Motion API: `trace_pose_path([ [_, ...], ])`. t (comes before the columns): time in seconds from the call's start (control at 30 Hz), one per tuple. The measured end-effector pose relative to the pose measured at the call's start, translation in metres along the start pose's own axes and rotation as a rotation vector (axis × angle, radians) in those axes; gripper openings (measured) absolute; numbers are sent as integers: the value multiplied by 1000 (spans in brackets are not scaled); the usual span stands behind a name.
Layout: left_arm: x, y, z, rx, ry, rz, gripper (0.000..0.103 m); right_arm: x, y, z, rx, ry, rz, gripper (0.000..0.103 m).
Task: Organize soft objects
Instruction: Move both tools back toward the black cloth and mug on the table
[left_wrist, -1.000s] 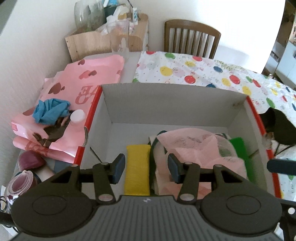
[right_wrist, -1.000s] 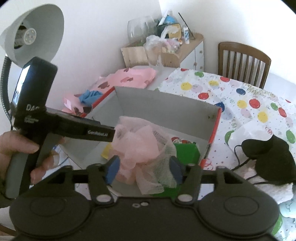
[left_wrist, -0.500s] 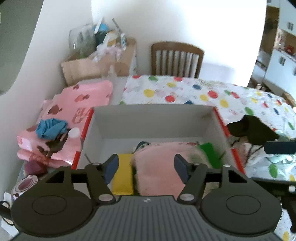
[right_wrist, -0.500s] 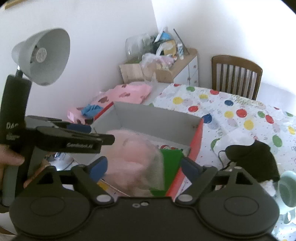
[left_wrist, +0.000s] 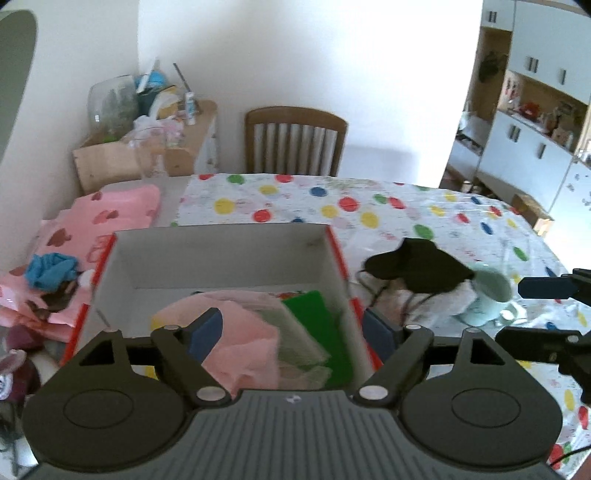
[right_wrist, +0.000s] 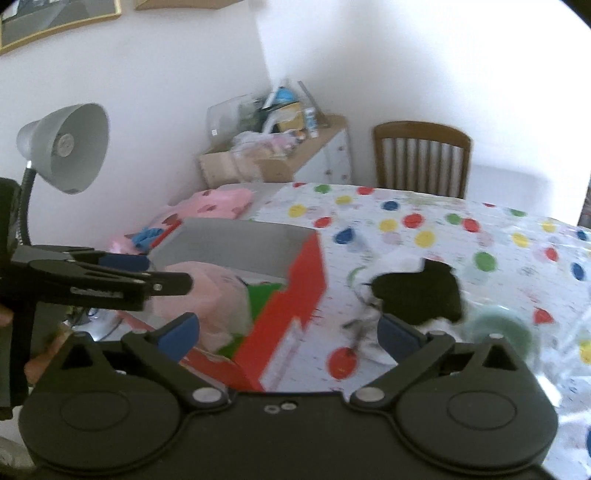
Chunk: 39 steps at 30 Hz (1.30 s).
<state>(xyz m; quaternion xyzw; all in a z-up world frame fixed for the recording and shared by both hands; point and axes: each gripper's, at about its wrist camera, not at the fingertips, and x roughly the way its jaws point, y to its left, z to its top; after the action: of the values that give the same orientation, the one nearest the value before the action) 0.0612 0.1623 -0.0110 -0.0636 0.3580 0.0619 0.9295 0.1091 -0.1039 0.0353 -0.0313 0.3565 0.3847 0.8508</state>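
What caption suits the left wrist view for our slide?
Open left gripper above the box holding pink cloth and green sponge.

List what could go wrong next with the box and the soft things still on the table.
1. The pink cloth sits heaped in the box over the green pad; it may spring back out.
2. The black fabric has thin cords and lies against a pale green cup; grabbing it might topple the cup.
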Motion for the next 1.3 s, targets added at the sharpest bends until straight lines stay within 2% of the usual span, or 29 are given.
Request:
trace_pose_path([
  [0.13,-1,-15,-3,0,-15,-39,88,-21,-28,-12,32,-9,-55,103],
  [0.23,1,-28,-3,2,-18,-69,99,-34,-48,-20,58,-12,-99,103],
  [0.4,8,-54,1,27,-41,-109,101,-50,-86,-32,101,-38,-201,103],
  [0.6,27,-92,12,66,-54,-114,101,-53,-124,-44,102,-54,-362,103],
  [0.67,35,-99,18,65,-38,-134,101,-52,-138,-47,106,-38,-365,103],
  [0.87,64,-122,36,34,-11,-110,101,-42,-173,-49,116,13,-413,103],
  [1.03,88,-142,47,48,2,-115,101,-26,-195,-52,130,50,-368,102],
  [1.17,106,-159,54,94,8,-83,101,-10,-207,-58,118,98,-361,99],
  [1.3,130,-168,61,107,74,-75,101,5,-228,-57,171,135,-327,97],
])
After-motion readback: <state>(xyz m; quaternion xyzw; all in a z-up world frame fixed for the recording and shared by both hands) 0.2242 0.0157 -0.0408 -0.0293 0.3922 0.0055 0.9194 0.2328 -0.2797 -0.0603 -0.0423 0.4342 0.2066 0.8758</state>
